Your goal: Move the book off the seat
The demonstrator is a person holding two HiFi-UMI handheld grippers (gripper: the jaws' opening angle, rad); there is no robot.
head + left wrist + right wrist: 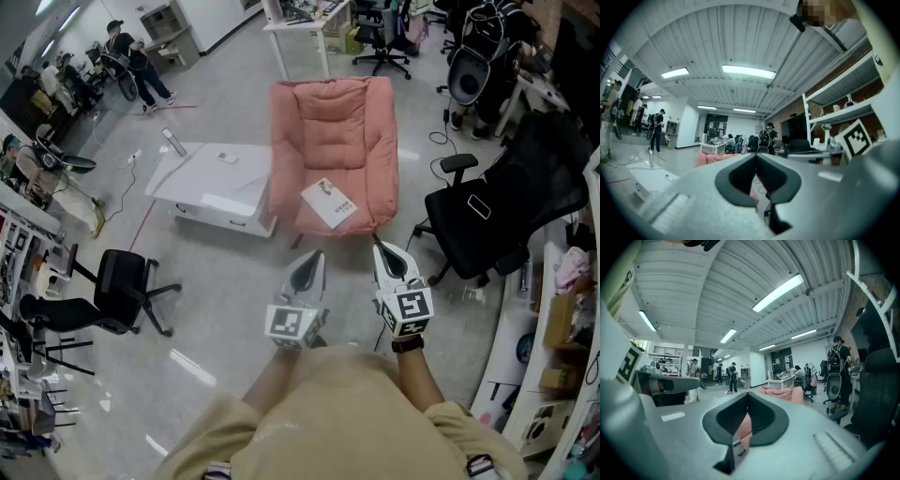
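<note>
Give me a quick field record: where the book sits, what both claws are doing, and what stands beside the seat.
book: book, white cover, lying flat near the seat's front edge, untouched
seat: pink armchair, straight ahead of the person
left claw: left claw shut, nothing between the jaws, held level, short of the armchair
right claw: right claw shut, nothing between the jaws, held level, short of the armchair
beside seat: white low table at picture left, black office chair at picture right
task status: book not yet moved

An open-plan office: desks [305,28], swivel chairs [497,220], strip-lit ceiling [749,71].
</note>
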